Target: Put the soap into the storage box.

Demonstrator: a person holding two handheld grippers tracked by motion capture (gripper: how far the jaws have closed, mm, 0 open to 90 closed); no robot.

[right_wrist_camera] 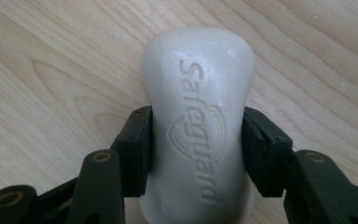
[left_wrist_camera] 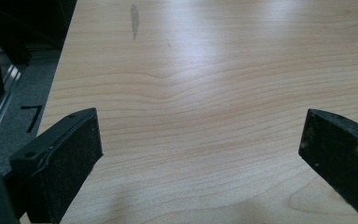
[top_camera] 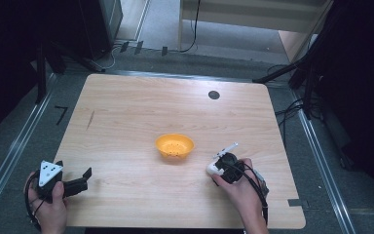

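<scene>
Our right claw (right_wrist_camera: 196,154) has its jaws clamped on both sides of a white soap bar (right_wrist_camera: 198,126), low over the table (top_camera: 126,122) near its front right. Just left sits an orange bowl (top_camera: 175,146); our left claw (left_wrist_camera: 200,154) gapes wide at the table's front-left corner.

So the bowl (top_camera: 175,146) sits on the table (top_camera: 126,112) roughly mid-table. Near and right of it is the right gripper (top_camera: 214,168), with a bar of soap (right_wrist_camera: 198,135) between its jaws, just above the tabletop. The left gripper (top_camera: 85,178) is way over at the near left corner, well apart from the bowl, jaws pointing right.
</scene>
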